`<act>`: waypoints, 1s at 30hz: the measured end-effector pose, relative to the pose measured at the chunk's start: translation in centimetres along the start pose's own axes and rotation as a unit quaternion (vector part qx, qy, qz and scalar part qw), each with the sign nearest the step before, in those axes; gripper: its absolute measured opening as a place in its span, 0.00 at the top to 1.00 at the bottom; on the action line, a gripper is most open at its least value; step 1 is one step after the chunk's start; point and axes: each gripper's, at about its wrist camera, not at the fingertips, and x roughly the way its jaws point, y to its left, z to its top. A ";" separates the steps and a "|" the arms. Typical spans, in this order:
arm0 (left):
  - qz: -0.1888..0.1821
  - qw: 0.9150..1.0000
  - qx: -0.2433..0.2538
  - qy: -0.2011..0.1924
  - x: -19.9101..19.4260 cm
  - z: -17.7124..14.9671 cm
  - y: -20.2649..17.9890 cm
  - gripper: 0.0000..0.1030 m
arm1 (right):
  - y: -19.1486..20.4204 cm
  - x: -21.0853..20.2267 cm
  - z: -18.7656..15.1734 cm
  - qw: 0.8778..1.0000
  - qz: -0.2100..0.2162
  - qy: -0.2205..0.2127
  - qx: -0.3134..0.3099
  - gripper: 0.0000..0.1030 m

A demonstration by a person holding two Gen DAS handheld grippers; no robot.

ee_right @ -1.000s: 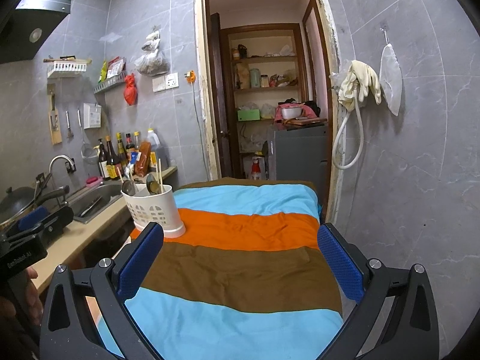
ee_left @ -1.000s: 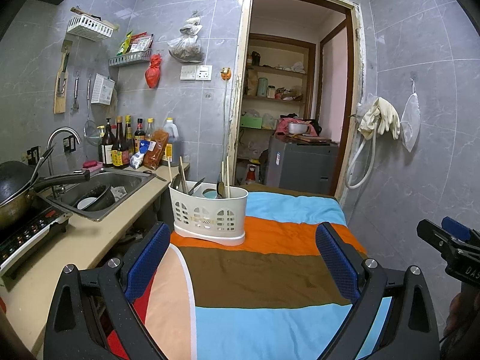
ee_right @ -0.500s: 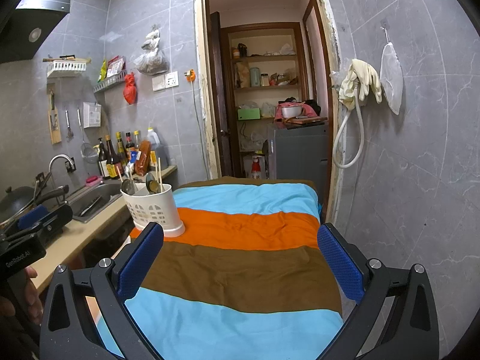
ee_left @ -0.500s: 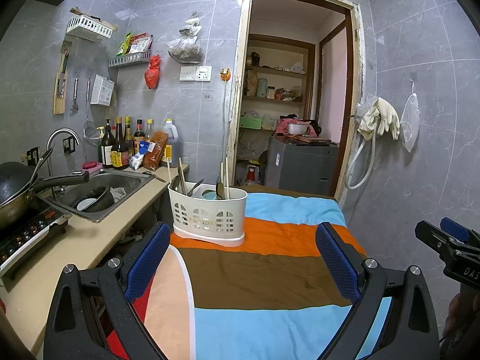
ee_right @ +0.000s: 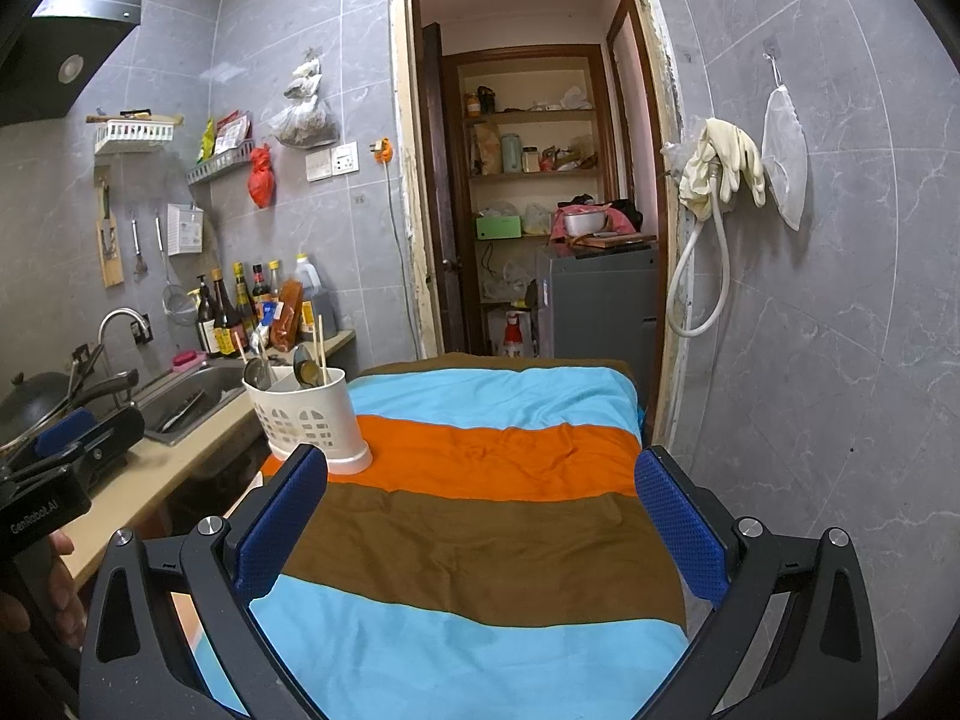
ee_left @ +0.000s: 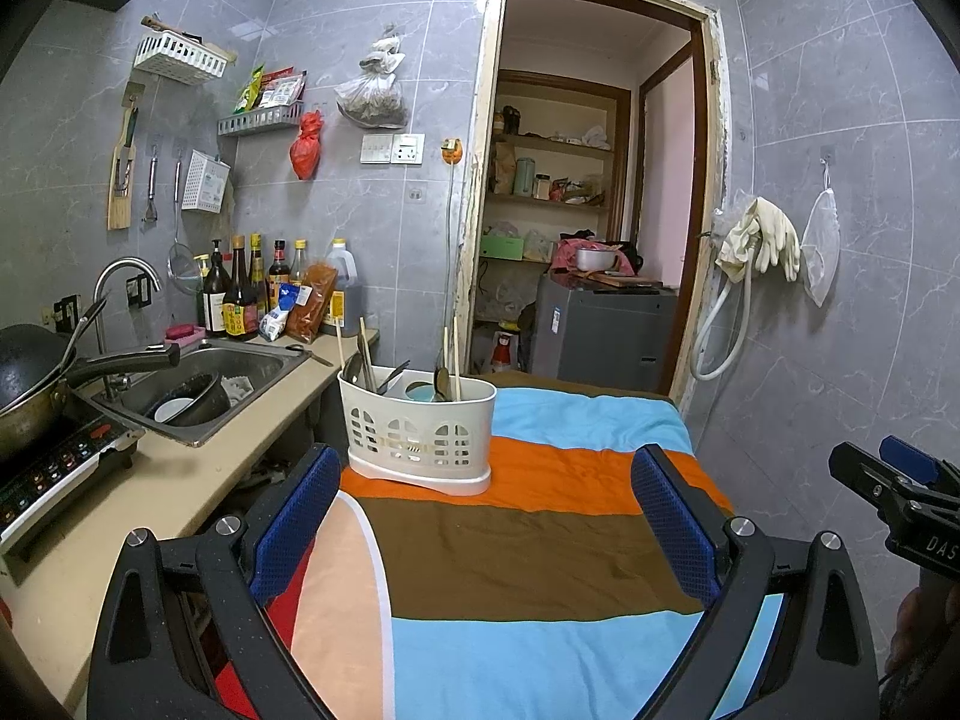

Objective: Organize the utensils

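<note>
Barely anything is shifting since earlier: both the left gripper (ee_left: 486, 516) and right gripper (ee_right: 480, 510) are staying spread wide, grasping nothing, over the striped cloth (ee_left: 510, 546). Ahead, the white caddy (ee_left: 418, 429) is standing upright holding chopsticks (ee_left: 455, 354) and what are probably spoons (ee_right: 306, 367), beside the sink (ee_left: 204, 384).

Near and middle cloth: the striped cloth (ee_right: 480, 516) lies bare from the near edge up to the orange band; nothing stands on it there.
Far left of cloth: the white utensil caddy (ee_left: 418, 432) stands on the orange band, with chopsticks (ee_left: 454, 354) and spoon handles rising above its rim.
Left side: the counter (ee_left: 180, 480) runs just beside the cloth, with the sink (ee_left: 198, 384) and wok (ee_left: 30, 384) on it.
Right side: the tiled wall (ee_right: 810, 360) closes in just beside the cloth.
Far end: open doorway (ee_right: 534, 210).
</note>
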 end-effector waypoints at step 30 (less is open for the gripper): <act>0.000 1.000 -0.001 -0.001 0.1 0.0 0.0 0.08 | 0.0 0.1 0.1 1.000 0.000 0.001 0.000 0.00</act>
